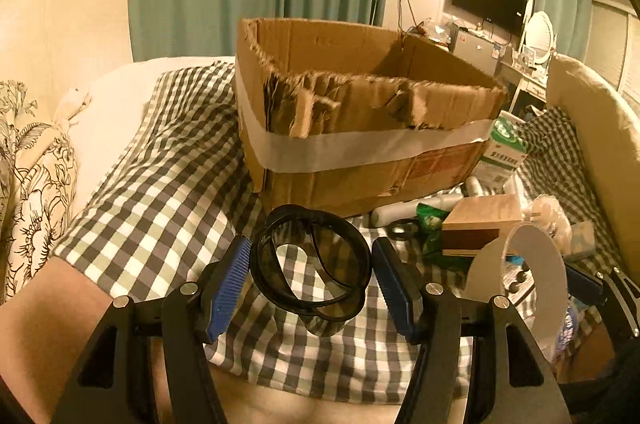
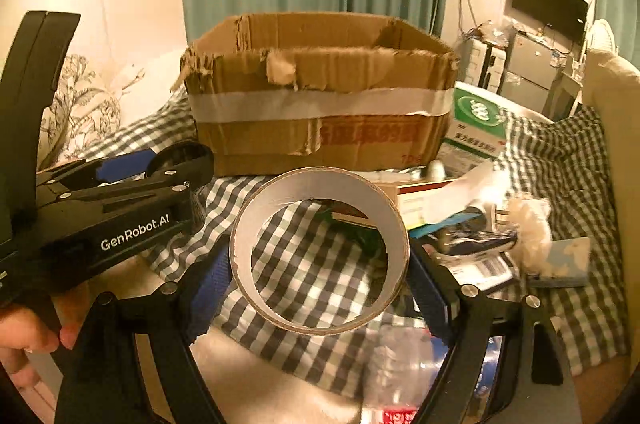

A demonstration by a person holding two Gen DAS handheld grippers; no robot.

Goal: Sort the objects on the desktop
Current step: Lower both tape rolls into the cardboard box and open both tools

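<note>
My left gripper is shut on a dark ring-shaped lens holder, held above the checked cloth in front of the open cardboard box. My right gripper is shut on a roll of tape, its white inner face toward the camera, also in front of the box. The tape roll shows at the right of the left wrist view. The left gripper shows at the left of the right wrist view.
A green-and-white carton stands right of the box. A heap of small items lies on the cloth to the right: a wooden block, white tubes, a barcoded packet, a plastic bottle. Cushion at right.
</note>
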